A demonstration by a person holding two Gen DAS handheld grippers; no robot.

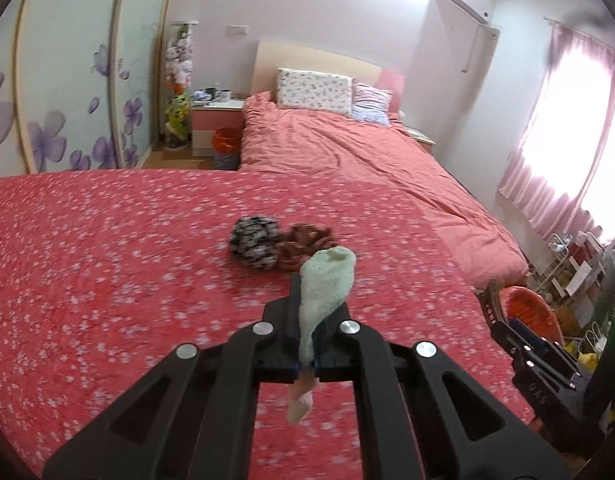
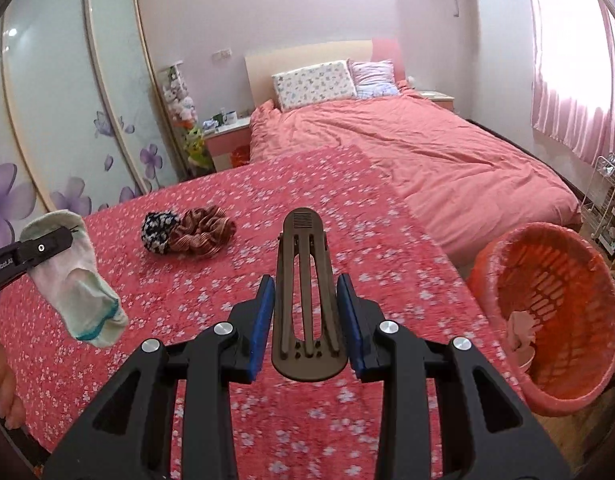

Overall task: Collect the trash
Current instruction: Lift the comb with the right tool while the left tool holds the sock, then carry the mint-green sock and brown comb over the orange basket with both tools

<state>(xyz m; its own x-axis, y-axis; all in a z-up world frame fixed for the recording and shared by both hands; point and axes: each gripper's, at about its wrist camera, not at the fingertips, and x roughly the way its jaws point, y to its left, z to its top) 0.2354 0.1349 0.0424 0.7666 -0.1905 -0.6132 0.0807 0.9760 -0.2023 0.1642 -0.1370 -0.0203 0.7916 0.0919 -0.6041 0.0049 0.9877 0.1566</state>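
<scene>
A bedroom, seen from 2 handheld grippers held over a surface draped in red cloth with small white flowers, at the foot of a pink-quilted bed.

The left gripper has its jaws clenched on a pale mint sock. The sock is pinched near its middle, toe end bunched above the jaws and cuff end drooping below. In the right wrist view the sock hangs limp at the far left, clear of the cloth. It looks light, soft and floppy, so a pinch anywhere on the fabric should hold; the loose end will swing and could catch on a rim.

The right gripper grasps a dark brown plastic hair clip lengthwise between its blue pads, the rounded tip pointing away. The clip looks rigid, light and smooth, so it may slip or pivot if held only by its narrow sides.

An orange plastic laundry-style basket stands to the right, just beside the surface edge, with some pale items inside.

Further off on the cloth lie 2 scrunchies, touching: a black-and-white scrunchie on the left and a brown striped scrunchie on the right. Both look soft and springy, easy to grip through their folds.
</scene>
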